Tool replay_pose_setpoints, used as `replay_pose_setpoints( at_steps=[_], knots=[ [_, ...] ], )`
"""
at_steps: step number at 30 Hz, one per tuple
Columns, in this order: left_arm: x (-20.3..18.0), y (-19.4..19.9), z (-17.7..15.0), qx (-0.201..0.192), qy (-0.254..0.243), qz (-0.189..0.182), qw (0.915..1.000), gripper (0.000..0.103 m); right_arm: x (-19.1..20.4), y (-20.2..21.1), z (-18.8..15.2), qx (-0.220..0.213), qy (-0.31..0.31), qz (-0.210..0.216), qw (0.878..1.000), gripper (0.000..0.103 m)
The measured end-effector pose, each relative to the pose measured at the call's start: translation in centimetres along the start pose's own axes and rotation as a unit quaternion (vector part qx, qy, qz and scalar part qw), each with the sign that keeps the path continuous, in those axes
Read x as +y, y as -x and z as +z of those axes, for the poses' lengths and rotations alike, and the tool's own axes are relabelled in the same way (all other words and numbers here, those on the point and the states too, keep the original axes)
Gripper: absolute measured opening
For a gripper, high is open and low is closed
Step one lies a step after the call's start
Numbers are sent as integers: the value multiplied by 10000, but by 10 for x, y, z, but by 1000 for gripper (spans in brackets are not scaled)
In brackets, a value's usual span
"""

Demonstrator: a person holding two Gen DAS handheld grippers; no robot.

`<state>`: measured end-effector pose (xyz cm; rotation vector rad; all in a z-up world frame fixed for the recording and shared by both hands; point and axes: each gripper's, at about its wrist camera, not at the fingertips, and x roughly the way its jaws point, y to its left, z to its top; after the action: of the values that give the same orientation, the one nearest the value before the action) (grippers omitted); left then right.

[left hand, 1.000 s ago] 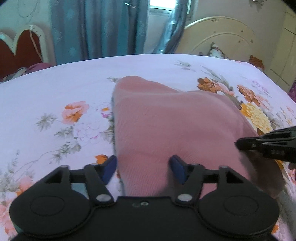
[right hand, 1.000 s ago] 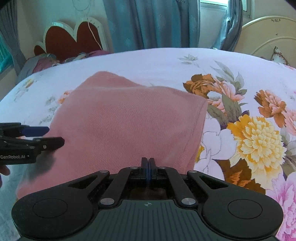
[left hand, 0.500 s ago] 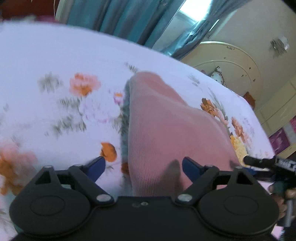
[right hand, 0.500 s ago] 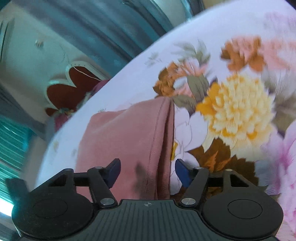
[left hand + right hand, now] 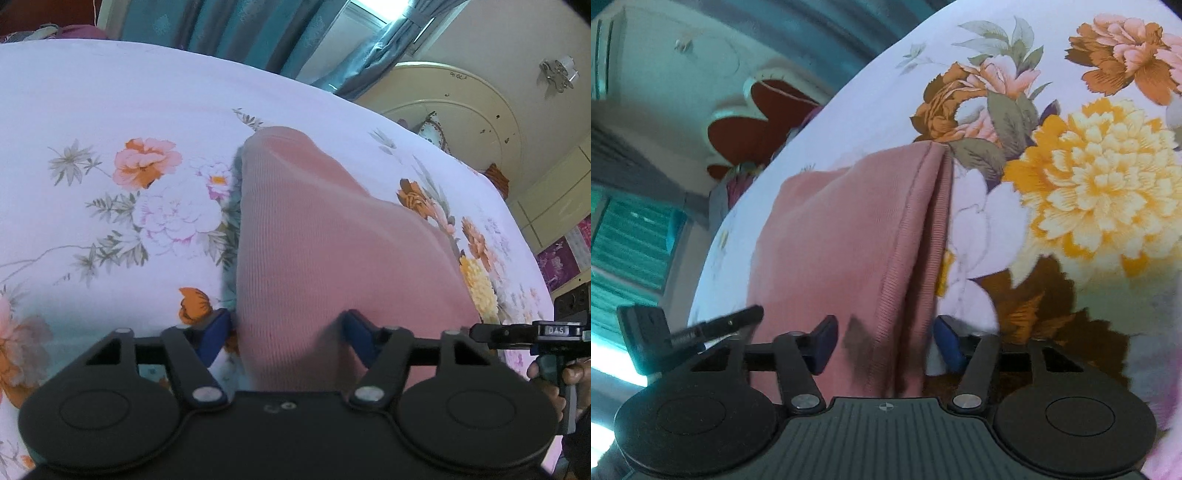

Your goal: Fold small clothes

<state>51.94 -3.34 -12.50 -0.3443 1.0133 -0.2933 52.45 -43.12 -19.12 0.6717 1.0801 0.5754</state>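
The left gripper [image 5: 286,332] and the right gripper [image 5: 886,341] each straddle one near corner of the pink garment [image 5: 325,258], most likely so both corners can be pinched at once and carried over for the next fold. Both pairs of fingers stand apart and are closing, with cloth between them, though the blue pads do not press on it yet. The garment lies flat on the flowered bedsheet [image 5: 110,110], running away from the fingertips toward the far side of the bed. It is a ribbed, dusty-pink knit, already doubled over (the right wrist view shows two stacked edges with a stitched hem [image 5: 908,236] just inside the right finger). Its far end is rounded and smooth.
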Motion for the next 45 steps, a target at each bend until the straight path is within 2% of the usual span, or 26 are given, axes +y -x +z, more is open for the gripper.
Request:
replay_pose_setpoints(
  at_steps=[4, 12, 14, 15, 16, 18, 20, 22, 26, 30, 36, 40, 45],
  knots=[
    [1, 1, -1, 69, 39, 5, 10000, 67, -3, 11, -5, -170, 120, -229, 9995, 53],
    [1, -7, 3, 108, 230, -104, 9996, 66, 5, -20, 6, 115, -116, 329, 9993, 52],
    [-2, -7, 4, 74, 220, -52, 9997, 62, 3, -24, 4, 86, -145, 477, 9987, 52],
    [-5, -6, 4, 57, 186, 23, 9998, 61, 2, -22, 4, 56, -144, 450, 9989, 49],
    [-8, -5, 4, 51, 122, 77, 9999, 61, 0, -20, 3, 27, -111, 314, 9994, 37],
    [-14, -7, 4, 60, -22, 172, 9998, 61, -4, -15, 1, -46, -94, 185, 9998, 30],
    [-12, -11, 5, 74, 110, 146, 9998, 61, -1, -17, 1, -72, -98, 110, 9999, 29],
    [-14, -11, 7, 23, 96, 187, 9998, 54, 15, -21, 1, -137, 190, -192, 9995, 29],
    [-42, -7, 7, -137, -610, 657, 9959, 39, 53, -29, -8, -250, 1054, -999, 9891, 24],
    [-56, 2, 7, -229, -945, 819, 9919, 31, 68, -29, -15, -393, 1253, -1311, 9826, 21],
    [-64, 21, 7, -385, -1248, 665, 9892, 28, 93, -22, -16, -585, 1442, -1560, 9754, 20],
    [-65, 33, 7, -454, -1392, 462, 9881, 27, 123, -19, -20, -722, 1743, -1804, 9653, 20],
    [-46, 62, 8, -601, -1524, 198, 9863, 27, 167, -20, -37, -894, 1949, -2035, 9553, 20]
  ],
)
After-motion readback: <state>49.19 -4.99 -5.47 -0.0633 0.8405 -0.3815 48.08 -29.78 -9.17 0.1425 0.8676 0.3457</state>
